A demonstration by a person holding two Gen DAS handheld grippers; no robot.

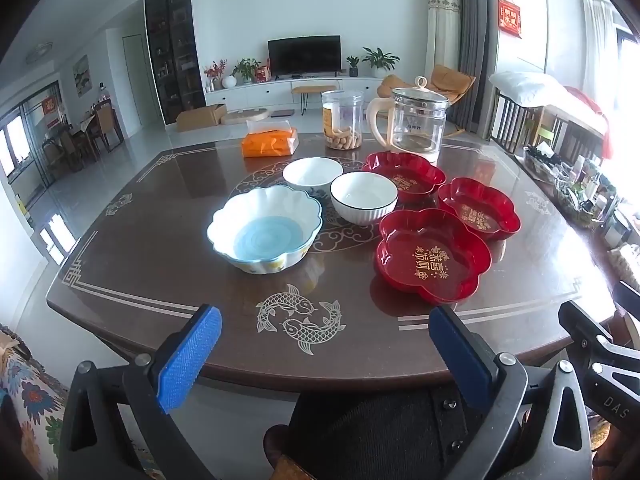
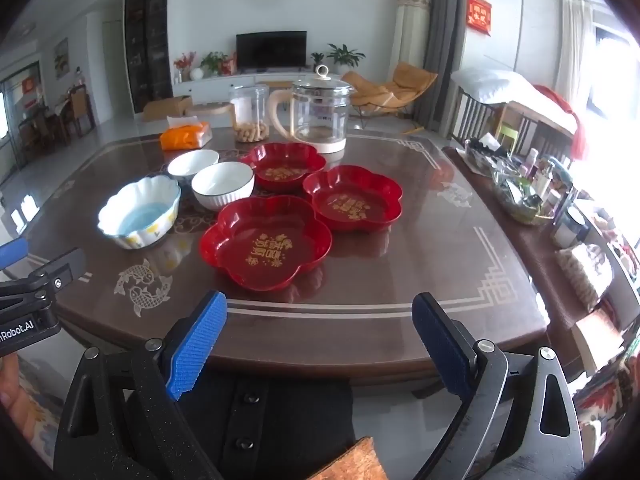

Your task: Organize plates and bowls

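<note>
Table (image 1: pixel 160 280): we see a dark brown top with pale inlay lines and a fish pair near its near edge; everything below stands on it.
Kettle (image 1: pixel 416 124): we find this glass kettle with a cream handle at the far side, right of centre.
Jar (image 1: pixel 343 120): a clear jar with biscuit sticks stands just left of the kettle.
Tissue pack (image 1: pixel 270 142): an orange pack lies left of the jar.
Scalloped bowl (image 1: pixel 264 232): white with a blue floor, it sits nearest on the left.
Red plates (image 1: pixel 432 256): we count three flower-shaped ones on the right, the near one, a second (image 1: pixel 478 208) further right and a third (image 1: pixel 404 176) in front of the kettle.
White bowls (image 1: pixel 364 198): one ribbed with a dark rim sits mid-table, the other (image 1: pixel 313 174) just behind it to the left.
Left gripper (image 1: pixel 324 344): we hold it off the near edge, jaws spread wide, holding nothing.
Right gripper (image 2: pixel 320 328): likewise at the near edge, jaws wide apart and empty.
</note>
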